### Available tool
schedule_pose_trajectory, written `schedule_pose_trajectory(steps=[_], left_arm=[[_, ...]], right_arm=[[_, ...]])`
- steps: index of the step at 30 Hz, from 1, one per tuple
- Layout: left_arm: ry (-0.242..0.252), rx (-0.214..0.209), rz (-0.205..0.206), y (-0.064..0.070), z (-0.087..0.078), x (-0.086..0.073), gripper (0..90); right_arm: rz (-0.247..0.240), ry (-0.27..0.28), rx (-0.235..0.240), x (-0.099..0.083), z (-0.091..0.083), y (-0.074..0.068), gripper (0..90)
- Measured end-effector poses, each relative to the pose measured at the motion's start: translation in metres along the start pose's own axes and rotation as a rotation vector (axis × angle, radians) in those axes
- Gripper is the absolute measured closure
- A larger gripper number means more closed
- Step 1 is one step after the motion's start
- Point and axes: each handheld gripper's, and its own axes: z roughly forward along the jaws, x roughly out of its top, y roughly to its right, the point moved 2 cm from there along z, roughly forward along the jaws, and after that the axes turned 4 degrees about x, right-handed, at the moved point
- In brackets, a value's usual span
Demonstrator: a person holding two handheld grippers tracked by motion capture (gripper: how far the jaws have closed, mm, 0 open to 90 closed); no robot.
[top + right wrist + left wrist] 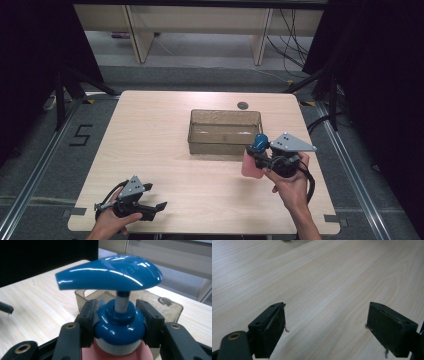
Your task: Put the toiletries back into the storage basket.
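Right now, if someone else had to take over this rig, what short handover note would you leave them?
Right gripper: shut on the blue collar of the pink pump bottle, holding it near the table's right side, just in front of the clear bin.
Left gripper: open, holding nothing, low over the wooden table at its near left corner.
Done: bottle grasped.
Left: probably carry the bottle over the bin's near wall and set it inside; the bin looks empty.

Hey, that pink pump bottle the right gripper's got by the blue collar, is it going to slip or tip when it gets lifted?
The pump bottle probably won't slip: the right gripper clamps under its glossy blue collar's bulge. Held that high, its pink body may swing. Set down, it looks top-heavy under the wide pump head, so could tip.
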Motion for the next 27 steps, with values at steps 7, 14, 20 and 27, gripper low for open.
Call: schedule_pose_trajectory(steps=[7,14,20,27], left_arm=[[-0.003,0.000,-0.001,0.000,-0.001,0.000,14.8],[-0.001,0.005,0.000,-0.001,-0.001,0.000,14.8],[-0.003,-0.001,0.000,-0.001,-0.001,0.000,14.8],[-0.006,0.003,-0.001,-0.001,-0.001,0.000,14.8]], right_arm=[[-0.008,0.036,-0.001,0.020,0.001,0.008,53.5],[-0.001,0.052,-0.015,0.029,0.005,0.013,53.4],[0.000,0.052,-0.023,0.034,0.009,0.020,53.4],[0.014,0.052,-0.026,0.037,0.015,0.030,53.4]])
